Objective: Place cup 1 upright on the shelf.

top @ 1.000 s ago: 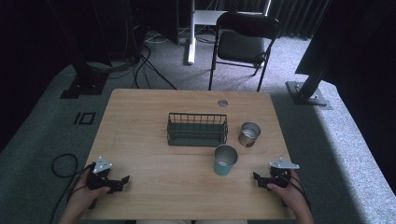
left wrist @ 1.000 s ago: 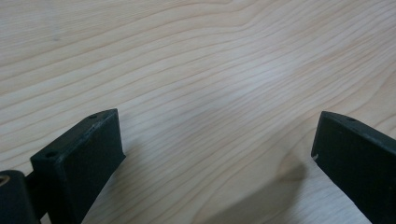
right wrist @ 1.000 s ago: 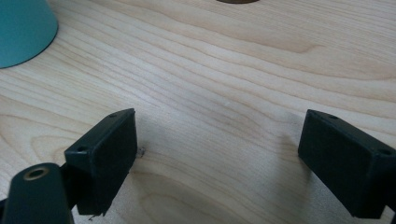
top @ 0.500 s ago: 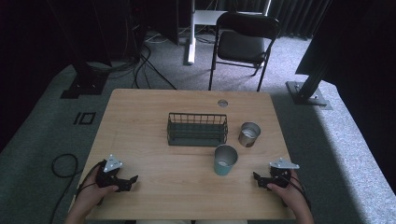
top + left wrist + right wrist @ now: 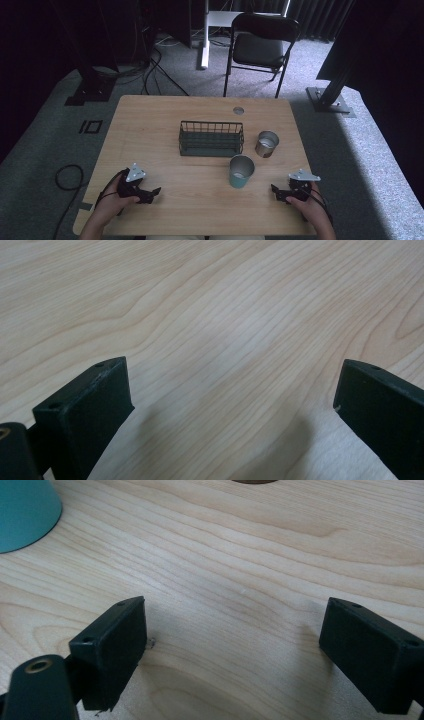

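Observation:
A teal cup (image 5: 241,171) stands upright on the wooden table (image 5: 165,115), right of centre. Behind it to the right is a shiny metal cup (image 5: 267,144). A dark wire basket (image 5: 211,138) sits mid-table. My left gripper (image 5: 154,192) rests near the front left, open, with bare wood between its jaws (image 5: 235,405). My right gripper (image 5: 276,192) lies near the front right, open and holding nothing (image 5: 235,645). The teal cup's base (image 5: 25,510) shows at the upper left of the right gripper view.
A small round grommet (image 5: 238,110) is set into the table near its far edge. A black folding chair (image 5: 260,47) stands beyond the table. Cables (image 5: 65,175) run across the floor at the left, and a dark stand base (image 5: 331,99) sits at the right.
My left gripper has shifted to the right along the front of the table. The right gripper and the cups have stayed put.

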{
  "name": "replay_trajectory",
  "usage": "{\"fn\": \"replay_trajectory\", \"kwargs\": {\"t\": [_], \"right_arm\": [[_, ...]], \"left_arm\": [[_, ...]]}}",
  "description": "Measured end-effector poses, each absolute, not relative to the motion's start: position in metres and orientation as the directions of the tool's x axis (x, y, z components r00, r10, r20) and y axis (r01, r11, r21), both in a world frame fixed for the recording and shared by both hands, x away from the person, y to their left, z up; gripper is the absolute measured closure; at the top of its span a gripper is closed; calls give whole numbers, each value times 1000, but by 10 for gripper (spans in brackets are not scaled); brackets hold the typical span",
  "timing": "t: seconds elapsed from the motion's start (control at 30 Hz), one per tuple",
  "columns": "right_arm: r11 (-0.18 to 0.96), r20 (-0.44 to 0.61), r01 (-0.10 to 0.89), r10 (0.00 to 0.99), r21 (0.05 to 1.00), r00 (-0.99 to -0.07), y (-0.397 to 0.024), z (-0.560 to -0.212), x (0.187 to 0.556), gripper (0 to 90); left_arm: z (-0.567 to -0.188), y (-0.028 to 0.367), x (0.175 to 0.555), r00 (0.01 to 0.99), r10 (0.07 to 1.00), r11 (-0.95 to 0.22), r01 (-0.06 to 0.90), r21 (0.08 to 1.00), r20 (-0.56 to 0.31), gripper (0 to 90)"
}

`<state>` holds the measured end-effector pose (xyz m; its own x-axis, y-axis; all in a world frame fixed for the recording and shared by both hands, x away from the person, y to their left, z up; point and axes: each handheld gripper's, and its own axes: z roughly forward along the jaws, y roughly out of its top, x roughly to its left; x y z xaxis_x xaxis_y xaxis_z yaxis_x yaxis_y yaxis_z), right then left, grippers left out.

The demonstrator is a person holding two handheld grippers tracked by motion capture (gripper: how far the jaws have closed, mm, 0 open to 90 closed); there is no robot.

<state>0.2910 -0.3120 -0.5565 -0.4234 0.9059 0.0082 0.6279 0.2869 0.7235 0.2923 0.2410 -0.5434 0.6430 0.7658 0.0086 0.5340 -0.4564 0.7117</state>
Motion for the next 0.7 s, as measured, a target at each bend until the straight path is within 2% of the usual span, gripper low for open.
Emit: {"fn": "replay_trajectory", "kwargs": {"t": [0.7], "right_arm": [[287,8,628,906,724,-424,-312,-556,291,114]], "left_arm": [[-543,201,299,722,691,-489,484,726,-15,27]]}}
